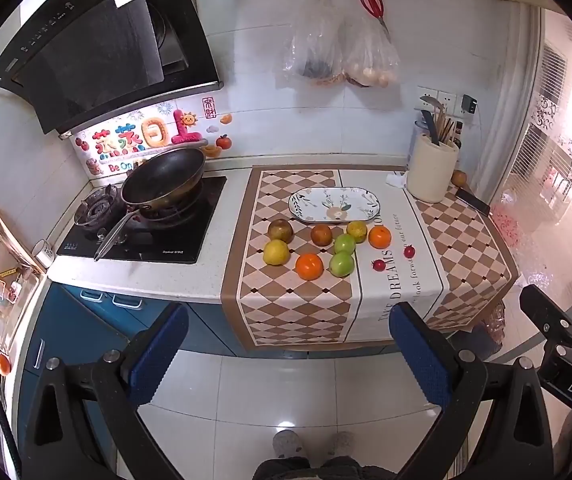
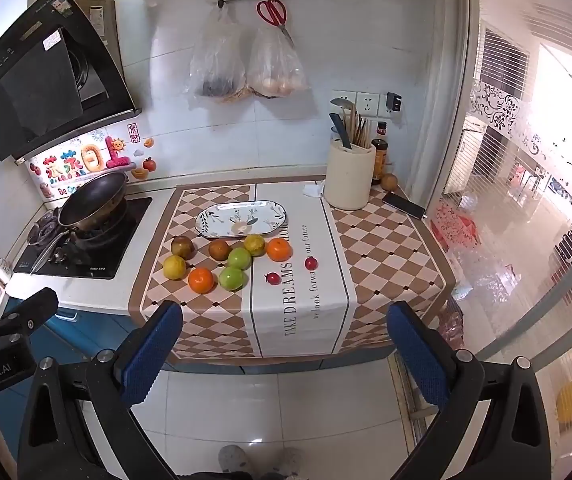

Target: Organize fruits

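Several fruits lie on the checkered cloth (image 1: 297, 312) in front of an oval patterned plate (image 1: 359, 197) (image 2: 274, 212): two oranges (image 1: 309, 266) (image 2: 201, 280), two green apples (image 1: 341, 263) (image 2: 232, 278), a yellow fruit (image 1: 276, 252) (image 2: 174, 267), brown fruits (image 1: 280, 230) (image 2: 182, 246) and two small red fruits (image 1: 379, 265) (image 2: 272, 278). The plate holds nothing. My left gripper (image 1: 287, 354) hangs open over the floor, well short of the counter. My right gripper (image 2: 286, 350) is open too, with nothing between its blue pads, before the cloth's front edge.
A black pan (image 1: 164, 178) sits on the stove at the left. A cream utensil holder (image 1: 431, 174) (image 2: 349, 182) and a phone (image 2: 403, 205) stand at the back right. Bags and red scissors (image 2: 272, 12) hang on the wall. The person's feet (image 1: 309, 444) show on the tiled floor.
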`<state>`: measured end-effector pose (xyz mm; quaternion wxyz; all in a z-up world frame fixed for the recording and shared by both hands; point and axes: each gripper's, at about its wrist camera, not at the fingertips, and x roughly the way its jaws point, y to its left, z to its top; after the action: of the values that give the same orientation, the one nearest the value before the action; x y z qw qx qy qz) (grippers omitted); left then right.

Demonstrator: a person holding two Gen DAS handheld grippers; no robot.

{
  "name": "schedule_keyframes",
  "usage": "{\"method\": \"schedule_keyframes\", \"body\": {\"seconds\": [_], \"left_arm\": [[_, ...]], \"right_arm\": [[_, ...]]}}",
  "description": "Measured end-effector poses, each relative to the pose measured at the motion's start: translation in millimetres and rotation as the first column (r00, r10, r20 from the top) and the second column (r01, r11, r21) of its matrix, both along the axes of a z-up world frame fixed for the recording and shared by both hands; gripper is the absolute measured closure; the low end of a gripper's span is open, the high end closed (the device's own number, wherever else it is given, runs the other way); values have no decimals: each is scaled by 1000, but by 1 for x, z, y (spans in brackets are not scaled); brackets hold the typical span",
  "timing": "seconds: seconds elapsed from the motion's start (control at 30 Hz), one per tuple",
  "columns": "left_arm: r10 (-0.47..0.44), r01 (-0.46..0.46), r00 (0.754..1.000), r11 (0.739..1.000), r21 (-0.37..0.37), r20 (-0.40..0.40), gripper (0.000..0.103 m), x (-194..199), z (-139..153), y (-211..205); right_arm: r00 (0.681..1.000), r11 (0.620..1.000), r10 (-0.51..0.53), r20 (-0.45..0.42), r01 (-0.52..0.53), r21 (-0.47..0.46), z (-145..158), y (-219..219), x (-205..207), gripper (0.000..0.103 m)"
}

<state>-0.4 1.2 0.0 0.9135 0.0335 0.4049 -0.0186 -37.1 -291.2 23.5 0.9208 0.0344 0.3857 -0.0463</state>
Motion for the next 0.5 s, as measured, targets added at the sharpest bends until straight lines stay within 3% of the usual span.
{"method": "schedule_keyframes", "body": {"seconds": [0.5], "left_arm": [[1,-1,1000,1000,2,6,0,0,7,-7]], "right_arm": [[1000,1000,-1,0,1,0,1,-1,0,0]]}}
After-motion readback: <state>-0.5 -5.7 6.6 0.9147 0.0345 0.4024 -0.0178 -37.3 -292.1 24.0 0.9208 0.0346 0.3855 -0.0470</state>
